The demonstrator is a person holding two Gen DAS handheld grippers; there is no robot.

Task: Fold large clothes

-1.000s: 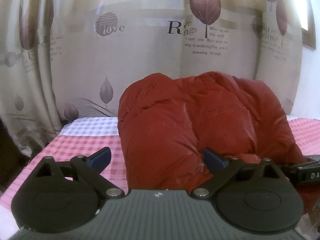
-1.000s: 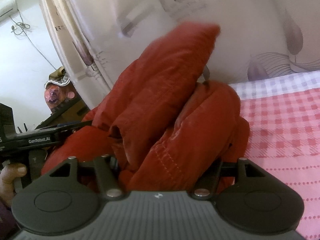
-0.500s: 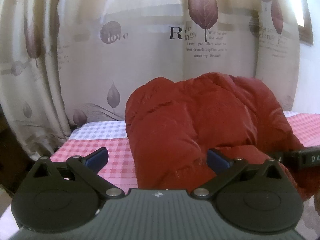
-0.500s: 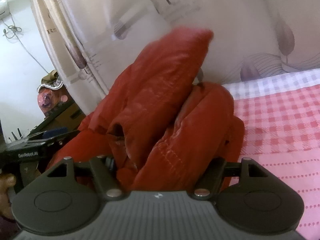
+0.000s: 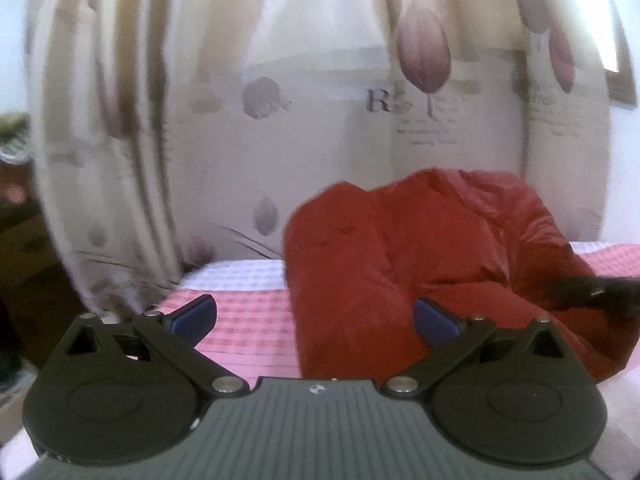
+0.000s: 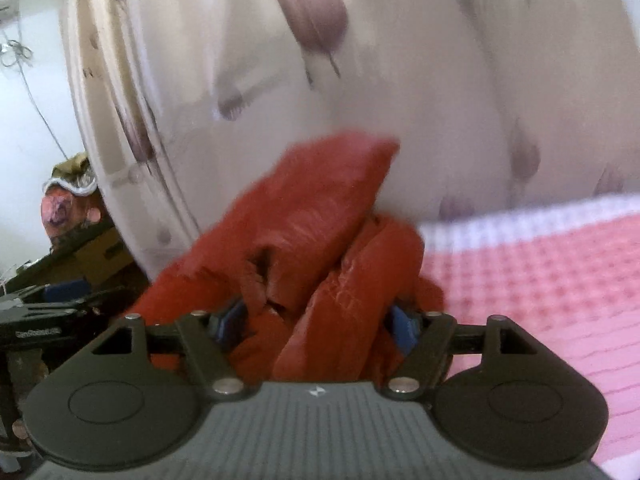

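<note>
The right claw (image 6: 316,326) grips a thick fold of the puffy red quilted jacket (image 6: 320,216) between its two blue-padded fingers (image 6: 402,330), the padded cloth bulging up and away from it in a tall, tilted ridge. The jacket rests on a pink-and-white checked cloth covering the bench (image 6: 540,280), which stretches off to the right, with a cream curtain printed with mauve leaves (image 6: 320,40) hanging close behind. At the left edge the black body of the left claw (image 6: 48,312) sits low beside the jacket, blurred, with cluttered brown boxes (image 6: 92,256) behind it.
</note>
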